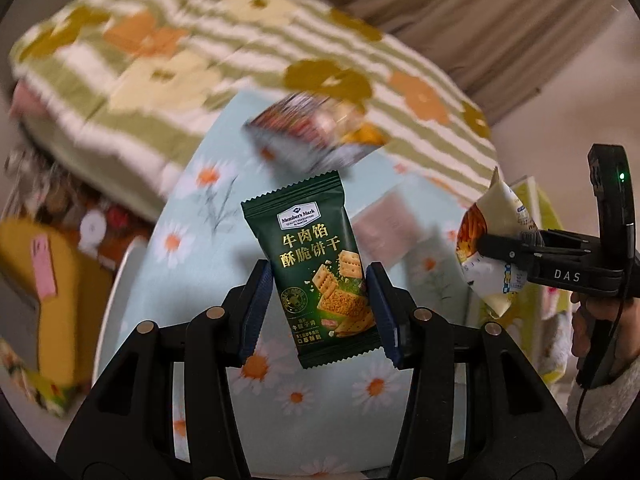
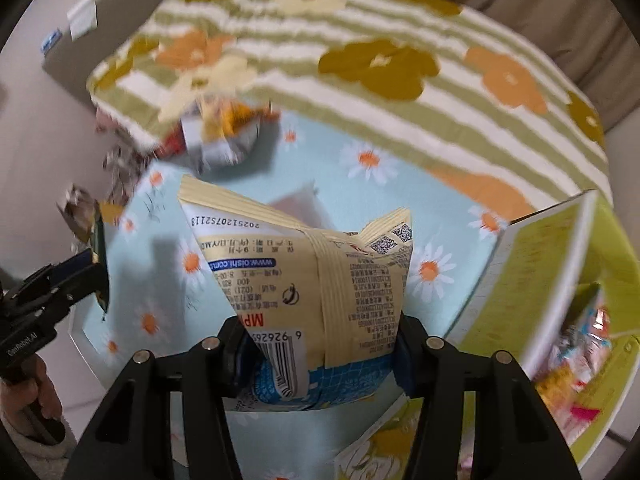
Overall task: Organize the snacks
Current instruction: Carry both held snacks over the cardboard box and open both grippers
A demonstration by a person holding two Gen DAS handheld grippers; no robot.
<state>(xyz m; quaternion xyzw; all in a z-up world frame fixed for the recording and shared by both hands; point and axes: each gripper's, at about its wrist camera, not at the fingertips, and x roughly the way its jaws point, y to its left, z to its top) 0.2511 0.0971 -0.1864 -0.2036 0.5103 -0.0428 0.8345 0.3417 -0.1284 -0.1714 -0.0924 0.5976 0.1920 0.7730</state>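
My left gripper [image 1: 318, 308] is shut on a dark green cracker packet [image 1: 316, 268], held upright above the daisy-print tablecloth [image 1: 192, 236]. My right gripper [image 2: 320, 350] is shut on a cream snack bag [image 2: 304, 276], seen from its back with the barcode. That bag [image 1: 490, 248] and the right gripper [image 1: 516, 246] show at the right of the left wrist view. The left gripper [image 2: 98, 268] shows at the left edge of the right wrist view. A dark silver snack pack [image 1: 308, 132] lies blurred on the cloth further back; it also shows in the right wrist view [image 2: 224, 136].
A lime-green box [image 2: 540, 264] with several snack packets inside stands at the right. A striped flowered blanket [image 2: 360, 60] covers the bed behind the table. A yellow box [image 1: 52, 296] sits at the left, with clutter beyond it.
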